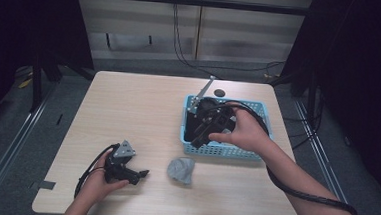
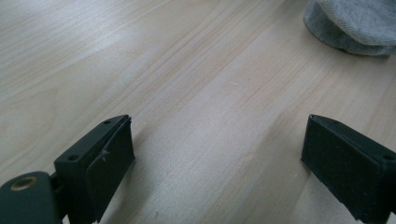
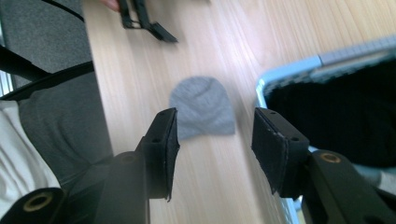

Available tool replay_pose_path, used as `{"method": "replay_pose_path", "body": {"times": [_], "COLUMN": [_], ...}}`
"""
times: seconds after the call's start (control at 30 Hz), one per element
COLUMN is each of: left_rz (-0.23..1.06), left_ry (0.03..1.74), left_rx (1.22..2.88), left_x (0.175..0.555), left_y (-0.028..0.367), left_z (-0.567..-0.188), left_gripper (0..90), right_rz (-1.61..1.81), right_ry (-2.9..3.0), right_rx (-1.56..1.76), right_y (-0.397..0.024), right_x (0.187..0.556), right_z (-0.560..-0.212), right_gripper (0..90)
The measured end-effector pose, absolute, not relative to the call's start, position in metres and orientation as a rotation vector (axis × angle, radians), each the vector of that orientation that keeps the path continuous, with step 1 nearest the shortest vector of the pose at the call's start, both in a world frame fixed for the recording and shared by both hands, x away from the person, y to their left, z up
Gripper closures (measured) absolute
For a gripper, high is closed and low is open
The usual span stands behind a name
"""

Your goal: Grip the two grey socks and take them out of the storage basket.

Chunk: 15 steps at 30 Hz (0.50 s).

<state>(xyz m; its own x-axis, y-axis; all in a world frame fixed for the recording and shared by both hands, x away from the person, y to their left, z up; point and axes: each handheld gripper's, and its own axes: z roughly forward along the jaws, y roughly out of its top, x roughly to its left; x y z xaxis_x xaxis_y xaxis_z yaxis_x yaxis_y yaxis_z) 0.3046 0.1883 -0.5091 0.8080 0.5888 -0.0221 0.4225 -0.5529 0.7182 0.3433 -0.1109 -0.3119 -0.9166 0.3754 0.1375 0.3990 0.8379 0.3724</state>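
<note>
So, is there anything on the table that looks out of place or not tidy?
One thing stands out: a small grey knitted cloth piece lies crumpled on the light wooden table, in front of the light blue plastic basket and outside it, while dark fabric already sits inside. Nothing looks spilled or damaged.

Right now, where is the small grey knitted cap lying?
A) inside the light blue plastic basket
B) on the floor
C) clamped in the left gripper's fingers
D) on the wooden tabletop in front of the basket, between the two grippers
D: the small grey knitted cap lies flat on the wooden tabletop, outside the light blue plastic basket, with the left gripper beside it, open and apart from it.
</note>
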Motion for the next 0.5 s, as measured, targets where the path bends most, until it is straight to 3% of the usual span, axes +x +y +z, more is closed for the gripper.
{"method": "replay_pose_path", "body": {"times": [0.5], "left_rz": [0.284], "left_ry": [0.740], "left_rx": [2.239], "left_x": [0.305], "left_y": [0.188], "left_z": [-0.509], "left_gripper": [8.5], "right_rz": [-0.516], "right_ry": [-2.981], "right_rx": [-0.888], "right_y": [-0.155], "right_x": [0.384], "right_z": [-0.347], "right_gripper": [39.3]}}
